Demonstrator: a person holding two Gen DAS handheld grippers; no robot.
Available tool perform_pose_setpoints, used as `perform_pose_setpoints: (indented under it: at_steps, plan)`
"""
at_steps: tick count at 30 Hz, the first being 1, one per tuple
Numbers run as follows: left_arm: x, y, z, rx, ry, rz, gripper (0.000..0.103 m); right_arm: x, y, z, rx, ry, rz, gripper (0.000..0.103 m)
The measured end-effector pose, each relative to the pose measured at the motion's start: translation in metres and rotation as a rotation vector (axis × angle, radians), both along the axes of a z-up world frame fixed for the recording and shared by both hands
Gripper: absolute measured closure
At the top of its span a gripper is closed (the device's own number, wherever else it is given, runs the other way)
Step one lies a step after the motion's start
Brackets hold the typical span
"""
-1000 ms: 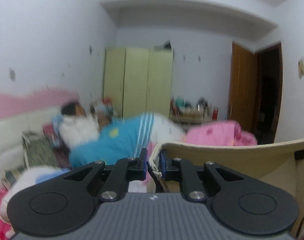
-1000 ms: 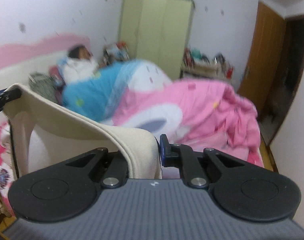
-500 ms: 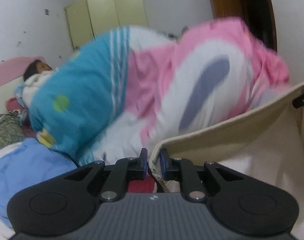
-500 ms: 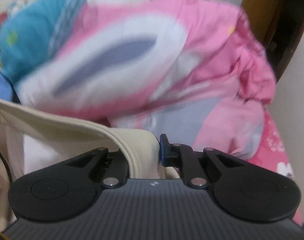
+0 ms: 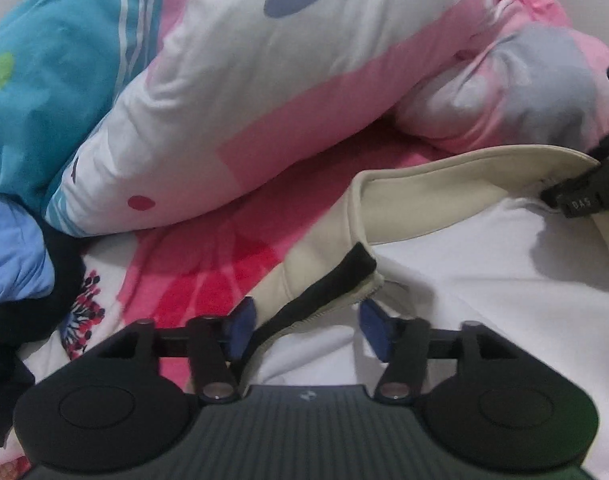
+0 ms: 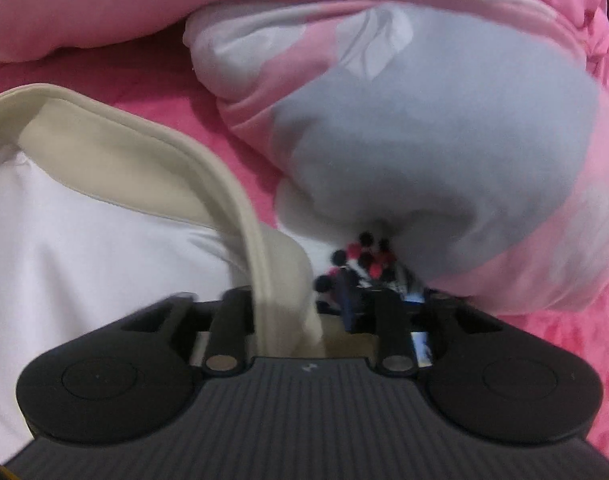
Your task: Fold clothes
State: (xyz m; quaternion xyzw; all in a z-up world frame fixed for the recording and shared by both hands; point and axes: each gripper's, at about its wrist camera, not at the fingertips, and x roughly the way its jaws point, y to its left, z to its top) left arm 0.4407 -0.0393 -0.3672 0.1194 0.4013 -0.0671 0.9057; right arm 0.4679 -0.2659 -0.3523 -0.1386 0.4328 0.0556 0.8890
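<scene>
Both tongs apart: L tongs (image 5: pixel 304 320) w/ cream garment (image 5: pixel 444 184) edge between, R tongs (image 6: pixel 300 312) likewise, on bedsheet (image 5: pixel 208 264).

I'm in a home bedroom, working on a bed: a pink flowered sheet (image 5: pixel 208 264) lies under my grippers, a puffy pink-and-white duvet (image 5: pixel 288 80) is heaped just beyond, with a teal quilt (image 5: pixel 52 72) beside it.

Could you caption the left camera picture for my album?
Open left gripper over a cream garment on the bed, quilt behind.
</scene>
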Motion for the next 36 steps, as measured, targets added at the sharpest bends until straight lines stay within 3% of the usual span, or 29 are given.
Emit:
perform_pose_setpoints:
  at_steps: [3, 4, 12, 15, 20, 22, 25, 29, 33, 36]
  plan:
    - [-0.013, 0.017, 0.019, -0.084, 0.001, 0.038, 0.022, 0.002, -0.002, -0.011, 0.002, 0.02, 0.027, 0.025]
    - [-0.018, 0.023, 0.027, -0.11, -0.004, 0.057, 0.019, 0.0, -0.002, -0.013, 0.019, 0.03, 0.034, 0.021]
    - [-0.089, 0.092, 0.096, -0.294, 0.013, 0.213, 0.014, -0.047, 0.02, 0.008, 0.392, 0.175, 0.058, 0.018]
    - [-0.126, 0.115, 0.112, -0.293, 0.064, 0.29, 0.014, -0.065, 0.028, 0.015, 0.532, 0.23, 0.067, 0.018]
    - [-0.194, 0.134, 0.108, -0.261, 0.187, 0.378, 0.014, -0.095, 0.041, 0.028, 0.766, 0.32, 0.081, 0.019]
    - [-0.218, 0.138, 0.096, -0.268, 0.244, 0.408, 0.014, -0.102, 0.061, 0.019, 0.837, 0.4, 0.098, 0.022]
    - [-0.251, 0.131, 0.079, -0.209, 0.291, 0.424, 0.015, -0.107, 0.099, -0.007, 0.901, 0.532, 0.103, 0.044]
    - [-0.282, 0.113, 0.07, -0.123, 0.261, 0.374, 0.019, -0.104, 0.136, -0.032, 0.943, 0.624, 0.077, 0.057]
    - [-0.297, 0.095, 0.061, -0.124, 0.24, 0.307, 0.03, -0.1, 0.162, -0.044, 0.933, 0.673, 0.084, 0.067]
    - [-0.301, 0.089, 0.045, -0.134, 0.278, 0.278, 0.046, -0.104, 0.175, -0.048, 0.899, 0.705, 0.117, 0.071]
